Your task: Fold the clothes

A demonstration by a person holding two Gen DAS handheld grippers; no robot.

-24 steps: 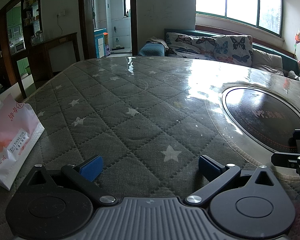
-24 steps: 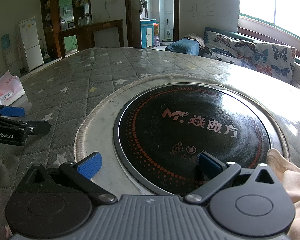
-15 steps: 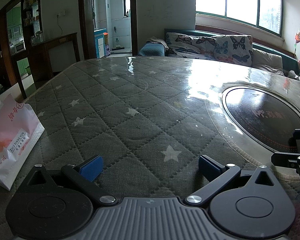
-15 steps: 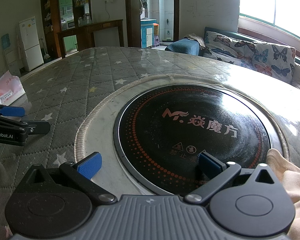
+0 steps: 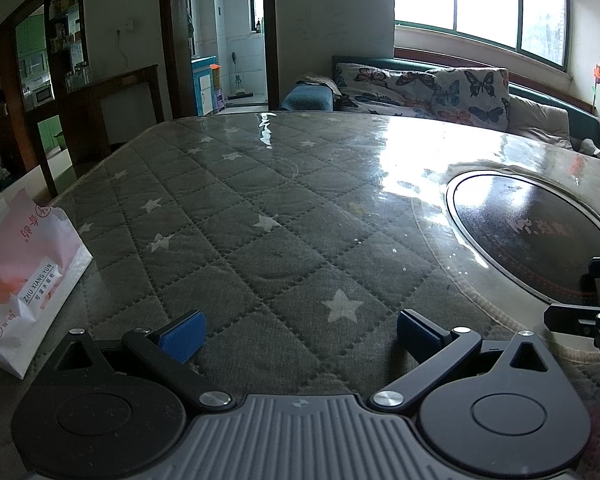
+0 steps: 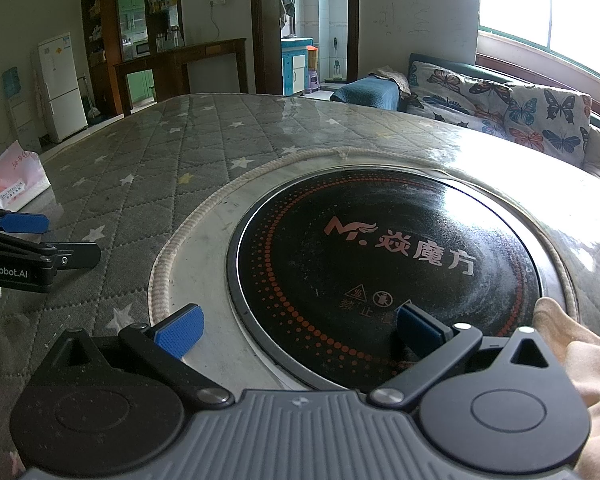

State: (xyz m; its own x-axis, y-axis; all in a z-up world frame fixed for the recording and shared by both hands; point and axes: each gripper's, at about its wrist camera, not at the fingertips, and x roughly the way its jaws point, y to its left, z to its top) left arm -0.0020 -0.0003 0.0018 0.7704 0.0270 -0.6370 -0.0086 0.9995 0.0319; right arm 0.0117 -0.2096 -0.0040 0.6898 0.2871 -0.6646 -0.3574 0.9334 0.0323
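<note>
You have a grey quilted table cover (image 5: 260,248) with white stars, a black round cooktop (image 6: 384,276) ringed with orange-red dots, a pale peach cloth (image 6: 584,364), a pink-and-white bag (image 5: 24,276), and a butterfly-print sofa cover (image 6: 512,108). Your 2 grippers carry blue pads (image 6: 178,330).

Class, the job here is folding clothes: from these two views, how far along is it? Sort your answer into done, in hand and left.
Done: nothing shows as folded. In hand: nothing; the left tool and right tool both stand open and empty above the quilted table cover and the round black cooktop. Left: everything. Only a pale cloth shows at the right edge, untouched; what garment it is cannot be told.
</note>
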